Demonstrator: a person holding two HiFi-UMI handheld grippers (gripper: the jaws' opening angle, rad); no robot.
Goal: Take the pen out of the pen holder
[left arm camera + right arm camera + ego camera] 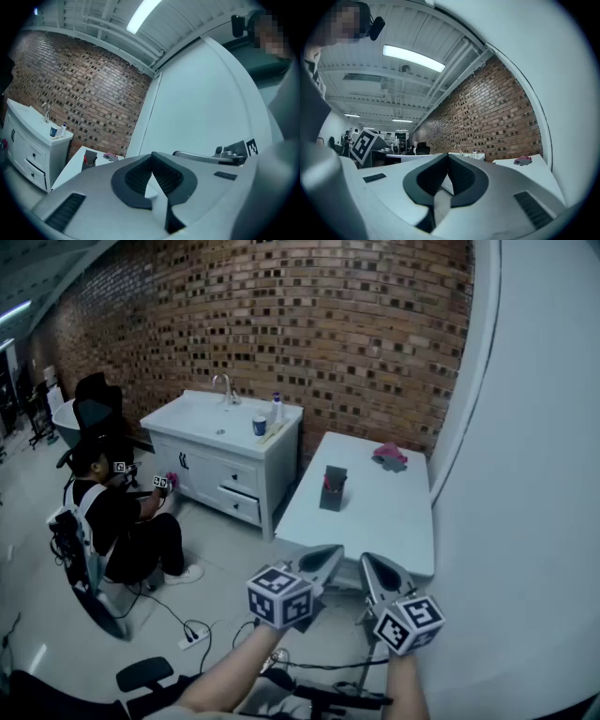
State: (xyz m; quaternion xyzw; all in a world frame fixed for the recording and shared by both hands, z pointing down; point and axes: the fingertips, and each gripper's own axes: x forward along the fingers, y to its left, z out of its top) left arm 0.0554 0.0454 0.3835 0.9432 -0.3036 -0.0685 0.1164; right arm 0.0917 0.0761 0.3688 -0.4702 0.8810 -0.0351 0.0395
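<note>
On the white table [394, 521] stands a dark pen holder [332, 489] with red-tipped pens in it. It shows small in the left gripper view too, as the pen holder [89, 158]. Both grippers hover level, short of the table's near edge and well away from the holder. My left gripper [328, 555] is shut with nothing between its pads, and its tips meet in its own view as well [152, 158]. My right gripper [371, 564] is to its right, also shut and empty [448, 159]. The right gripper view does not show the holder.
A pink cloth [390, 457] lies at the table's far end. A white sink cabinet [225, 451] stands left of the table against the brick wall. A person [117, 517] sits on the floor at the left, with cables and a power strip [192, 637] nearby. A curved white wall [525, 474] borders the right.
</note>
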